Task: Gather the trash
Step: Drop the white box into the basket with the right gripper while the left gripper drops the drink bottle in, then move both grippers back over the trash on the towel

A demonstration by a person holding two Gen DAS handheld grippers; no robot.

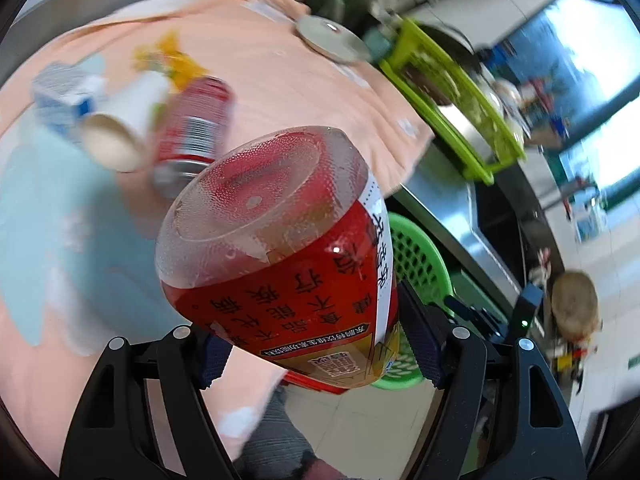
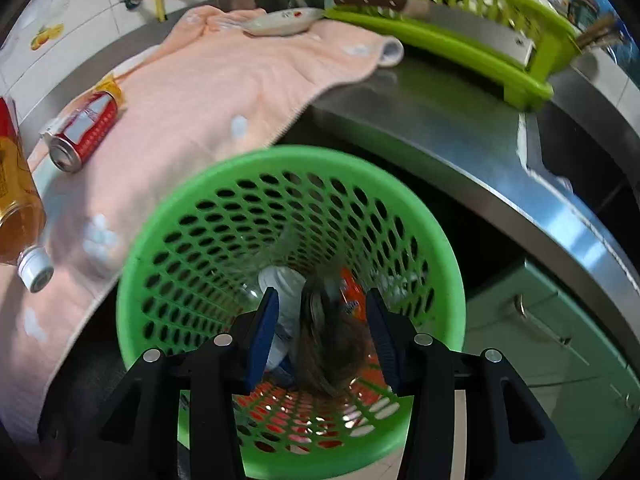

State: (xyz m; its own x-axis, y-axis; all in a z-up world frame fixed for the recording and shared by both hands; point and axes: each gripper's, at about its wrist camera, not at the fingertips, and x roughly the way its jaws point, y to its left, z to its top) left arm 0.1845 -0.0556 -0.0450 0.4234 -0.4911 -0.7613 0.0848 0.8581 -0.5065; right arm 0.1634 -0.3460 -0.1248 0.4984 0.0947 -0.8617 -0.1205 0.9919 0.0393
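Note:
My left gripper (image 1: 320, 356) is shut on a red-labelled tea bottle (image 1: 280, 248), held in the air over the towel's edge; the bottle also shows at the left of the right wrist view (image 2: 18, 200), its white cap pointing down. A red can (image 1: 192, 128), a white paper cup (image 1: 120, 128) and a blue-white carton (image 1: 64, 96) lie on the pink towel (image 1: 280, 80). My right gripper (image 2: 322, 336) is open over the green mesh basket (image 2: 444, 248), with a blurred brown object (image 2: 332, 344) between its fingers. The basket holds a clear bottle (image 2: 284, 284) and an orange wrapper (image 2: 352, 292).
A lime dish rack (image 2: 440, 44) stands at the back right of the steel counter (image 2: 440, 128). A round lid (image 1: 332, 38) rests on the towel's far end. A sink (image 2: 580, 160) lies to the right. A green cabinet (image 2: 540, 340) stands below the counter.

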